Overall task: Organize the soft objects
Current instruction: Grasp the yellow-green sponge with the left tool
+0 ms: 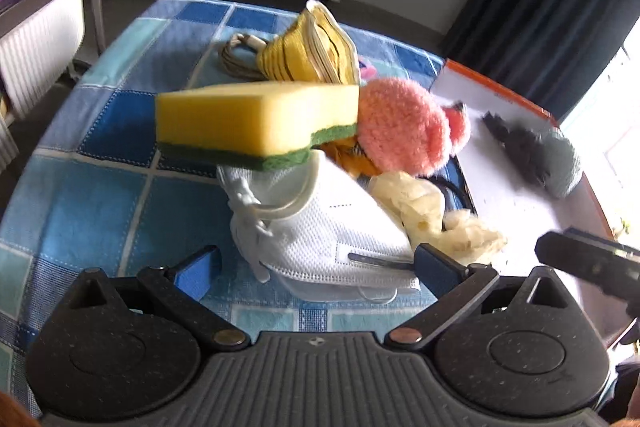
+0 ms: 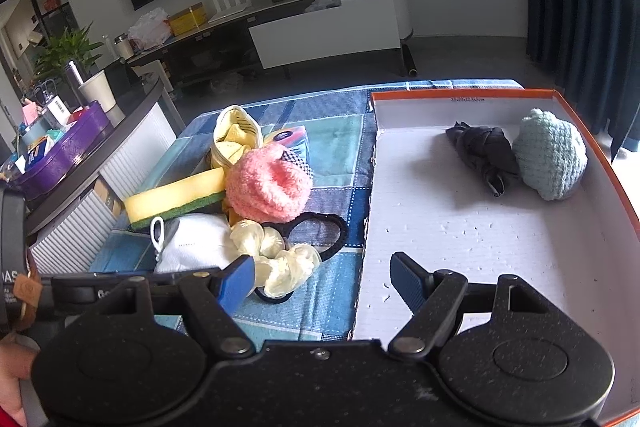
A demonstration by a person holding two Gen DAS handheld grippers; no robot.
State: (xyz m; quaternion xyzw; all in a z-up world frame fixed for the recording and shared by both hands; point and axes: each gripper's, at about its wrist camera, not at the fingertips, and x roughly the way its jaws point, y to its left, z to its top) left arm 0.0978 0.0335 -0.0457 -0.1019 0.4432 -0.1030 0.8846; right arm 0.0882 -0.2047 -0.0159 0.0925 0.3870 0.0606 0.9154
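A pile of soft things lies on the blue checked tablecloth (image 1: 100, 195): a white face mask (image 1: 332, 235), a yellow-green sponge (image 1: 256, 123) resting on it, a pink fluffy item (image 1: 404, 131), a cream scrunchie (image 1: 424, 203) and yellow striped socks (image 1: 316, 47). My left gripper (image 1: 316, 267) is open, its fingers on either side of the mask's near end. My right gripper (image 2: 324, 279) is open and empty over the left wall of the orange-rimmed box (image 2: 460, 219). The box holds a dark cloth bundle (image 2: 484, 151) and a light blue knitted item (image 2: 552, 155).
A black hair band (image 2: 320, 231) and a tissue pack (image 2: 288, 139) lie by the pile. A coiled cord (image 1: 236, 55) sits behind the socks. A side table with a purple tray (image 2: 60, 155) stands left of the table; a TV cabinet (image 2: 320, 31) stands behind.
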